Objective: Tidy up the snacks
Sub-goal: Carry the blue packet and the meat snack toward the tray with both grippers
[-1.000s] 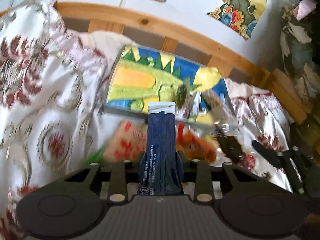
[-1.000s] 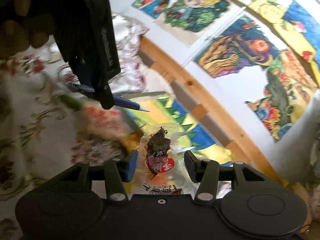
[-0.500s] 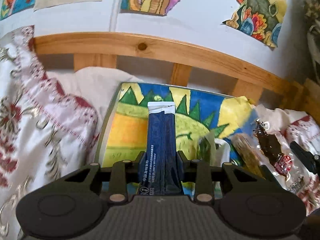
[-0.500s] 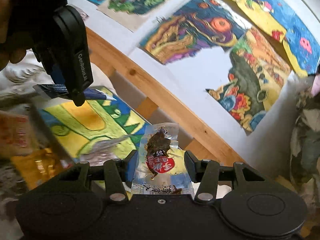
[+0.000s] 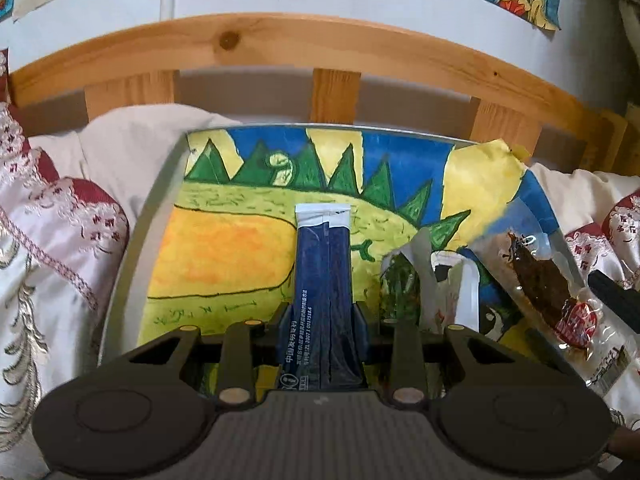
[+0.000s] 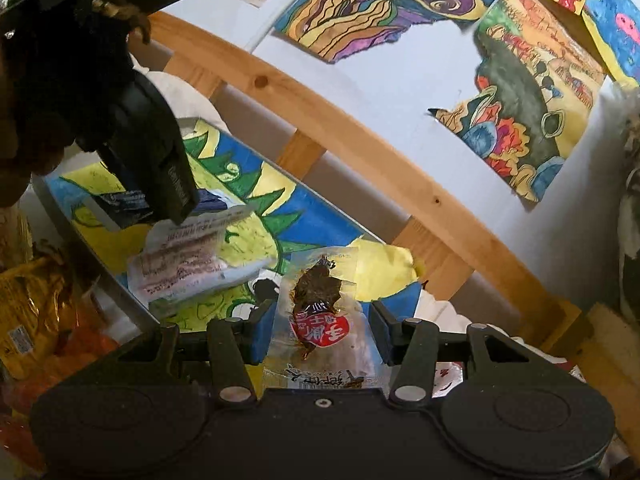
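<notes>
Navy sachet [image 5: 323,300] clamped upright between the narrow-set jaws of the left gripper [image 5: 323,316], white sealed end pointing away. Right gripper [image 6: 322,334] likewise closed on a clear packet [image 6: 320,320] of dark dried snack with a red label. Both now hang over the tray [image 5: 120,280], whose floor is lined with a painted green-and-yellow drawing; a second ago the left view still took in loose orange and red wrappers on the patterned bedspread [image 5: 48,240], and the tray sat further off. So the carry looks about done, release is the likely next step. Already lying in the tray: a pale wrapper [image 6: 180,264] and a green-filled pouch [image 5: 400,280], right of the sachet. Open yellow floor on the left seems the freer spot. Yellow bags [image 6: 28,312] remain outside the tray's near edge. Wooden bed rail [image 5: 280,40] behind.
</notes>
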{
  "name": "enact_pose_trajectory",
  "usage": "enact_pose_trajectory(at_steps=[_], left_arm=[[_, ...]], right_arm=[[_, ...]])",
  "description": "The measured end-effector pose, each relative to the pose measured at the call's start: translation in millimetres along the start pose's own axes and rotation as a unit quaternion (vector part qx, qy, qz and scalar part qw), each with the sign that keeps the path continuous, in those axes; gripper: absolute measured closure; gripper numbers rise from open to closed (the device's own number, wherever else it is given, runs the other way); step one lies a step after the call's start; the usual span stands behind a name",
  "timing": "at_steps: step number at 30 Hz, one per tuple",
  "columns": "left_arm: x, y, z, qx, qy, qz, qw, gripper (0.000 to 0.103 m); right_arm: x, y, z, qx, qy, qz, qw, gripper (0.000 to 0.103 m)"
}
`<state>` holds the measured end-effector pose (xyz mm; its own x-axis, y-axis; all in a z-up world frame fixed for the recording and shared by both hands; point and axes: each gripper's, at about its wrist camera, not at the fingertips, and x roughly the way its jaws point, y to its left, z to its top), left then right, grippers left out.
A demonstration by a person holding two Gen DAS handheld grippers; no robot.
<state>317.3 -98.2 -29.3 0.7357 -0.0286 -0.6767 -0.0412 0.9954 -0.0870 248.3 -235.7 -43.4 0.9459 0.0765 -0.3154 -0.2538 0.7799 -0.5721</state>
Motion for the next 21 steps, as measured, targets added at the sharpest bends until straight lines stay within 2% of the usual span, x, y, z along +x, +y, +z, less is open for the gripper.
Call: enact_pose_trajectory(at_steps=[14, 17, 19, 21], left_arm=[[1.4, -4.8, 1.6, 0.006, -0.004, -0.002, 1.0, 0.063], [0.3, -3.3, 1.6, -0.001, -0.004, -0.004, 1.0, 0.059], [-1.0, -1.8, 1.5, -0.005, -0.006, -0.003, 1.0, 0.051], [-3.1, 0.6, 1.4, -0.009, -0.007, -0.004, 0.9999, 0.048]], right_arm=[[10.2, 8.2, -4.5, -0.009, 0.014, 0.016, 1.0, 0.05], [10.8, 8.8, -4.6, -0.011, 0.015, 0.017, 1.0, 0.041], [9.9, 9.0, -4.5, -0.01, 0.013, 0.017, 1.0, 0.031], [9.3, 8.1, -3.9, -0.006, 0.011, 0.017, 1.0, 0.028]])
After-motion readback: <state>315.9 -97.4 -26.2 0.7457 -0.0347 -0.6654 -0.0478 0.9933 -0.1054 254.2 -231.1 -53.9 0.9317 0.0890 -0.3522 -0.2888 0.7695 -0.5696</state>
